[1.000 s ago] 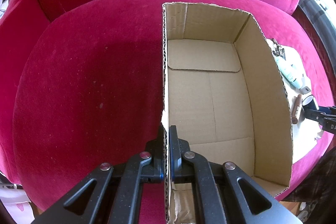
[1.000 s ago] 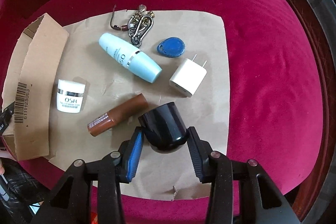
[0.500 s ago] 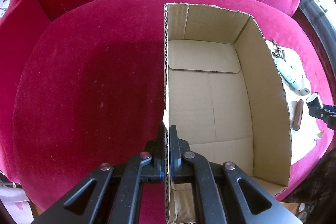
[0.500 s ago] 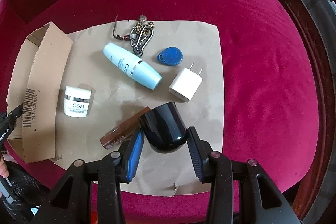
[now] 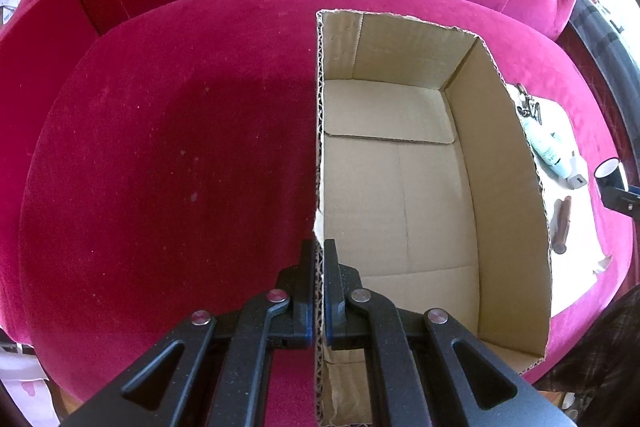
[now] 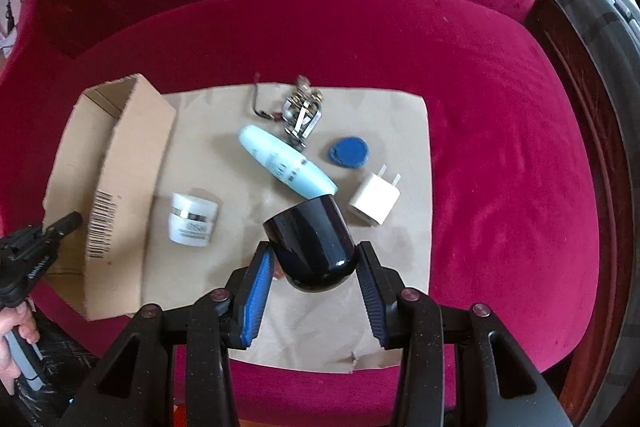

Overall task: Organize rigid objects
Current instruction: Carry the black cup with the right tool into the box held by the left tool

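Right fingers [image 6: 316, 259] part-open, clamped on black cup [image 6: 310, 247], now lifted higher off paper [image 6: 400, 267]; brown tube hidden beneath. Left fingers [image 5: 319, 259] unchanged, pinched shut on box [image 5: 319, 147] wall.

a barcode [image 6: 103, 225] is printed on the outer side wall of the cardboard box [image 6: 132, 163], its digits too blurred to read. the white jar [image 6: 193, 214] and the pale blue bottle [image 6: 285, 161] carry dark lettering, also too blurred to make out.
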### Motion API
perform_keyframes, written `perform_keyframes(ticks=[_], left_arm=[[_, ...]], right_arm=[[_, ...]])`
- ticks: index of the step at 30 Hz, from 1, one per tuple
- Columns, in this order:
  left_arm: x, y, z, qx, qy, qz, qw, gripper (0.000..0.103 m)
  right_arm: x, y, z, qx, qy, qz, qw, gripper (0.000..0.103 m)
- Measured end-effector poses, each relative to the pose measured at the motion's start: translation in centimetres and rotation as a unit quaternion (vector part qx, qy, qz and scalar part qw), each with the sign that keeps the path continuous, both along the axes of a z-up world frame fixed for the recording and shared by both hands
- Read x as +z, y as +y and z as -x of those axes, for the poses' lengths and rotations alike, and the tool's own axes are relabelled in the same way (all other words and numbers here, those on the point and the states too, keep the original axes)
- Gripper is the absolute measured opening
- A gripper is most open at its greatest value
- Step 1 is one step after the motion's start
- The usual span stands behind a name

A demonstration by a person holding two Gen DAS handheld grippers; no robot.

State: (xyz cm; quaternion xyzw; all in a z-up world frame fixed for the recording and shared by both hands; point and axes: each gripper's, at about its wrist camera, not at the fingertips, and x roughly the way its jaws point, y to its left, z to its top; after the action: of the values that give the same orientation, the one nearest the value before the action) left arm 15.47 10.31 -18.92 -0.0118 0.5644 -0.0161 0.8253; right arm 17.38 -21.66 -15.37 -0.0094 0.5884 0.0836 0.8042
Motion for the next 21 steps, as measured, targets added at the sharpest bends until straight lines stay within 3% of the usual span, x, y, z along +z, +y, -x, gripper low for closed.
perform_keyframes(ticks=[21], left_arm=[[-0.2, 0.5, 0.5, 0.001, -0.004, 0.006, 1.0000, 0.003]], right_arm=[[3.8, 6.4, 1.2, 0.099, -0.048, -0.030, 0.993, 0.045]])
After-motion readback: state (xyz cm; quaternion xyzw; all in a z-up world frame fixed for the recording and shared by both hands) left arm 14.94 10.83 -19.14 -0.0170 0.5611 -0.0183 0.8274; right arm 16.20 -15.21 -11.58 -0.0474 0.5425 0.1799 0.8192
